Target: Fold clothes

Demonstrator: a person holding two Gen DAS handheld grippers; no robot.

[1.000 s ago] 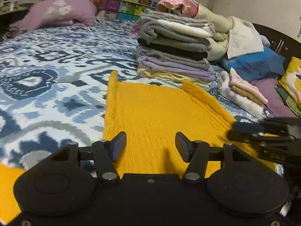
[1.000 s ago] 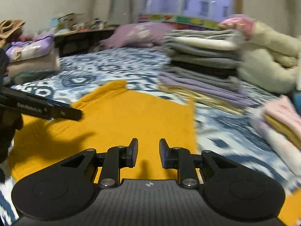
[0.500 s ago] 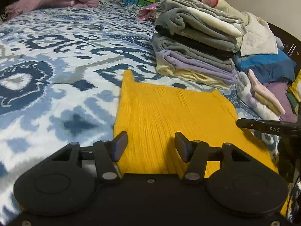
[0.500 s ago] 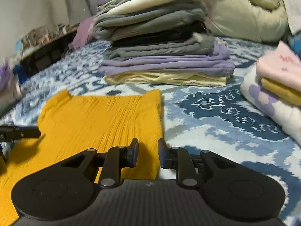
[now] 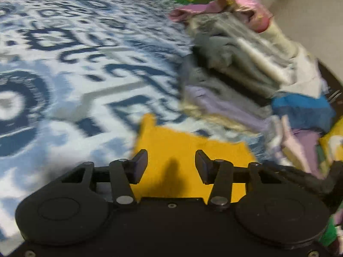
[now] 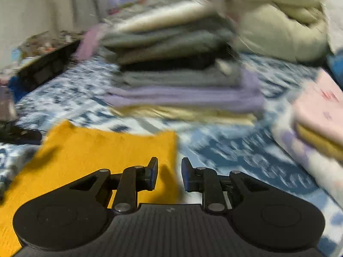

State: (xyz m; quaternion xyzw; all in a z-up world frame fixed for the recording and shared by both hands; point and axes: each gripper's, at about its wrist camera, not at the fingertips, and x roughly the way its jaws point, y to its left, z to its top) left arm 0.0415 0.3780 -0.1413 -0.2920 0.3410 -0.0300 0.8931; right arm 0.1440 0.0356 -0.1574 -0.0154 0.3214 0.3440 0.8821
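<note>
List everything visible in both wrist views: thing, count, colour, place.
yellow garment: 1, mustard yellow, flat on the bedspread under both grippers
bedspread: 1, blue and white pattern, covers the bed
folded stack: 1 pile, grey, black, lilac, pale yellow layers, beyond the garment
small folded pile: 1, pink, yellow, white, right of the stack
cream bedding: 1, pale green-cream, behind the stack
blue cloth: 1, blue, far right
left gripper: 1, black, jaws closing, nothing between them
right gripper: 1, black, narrow gap, at the garment's right edge
</note>
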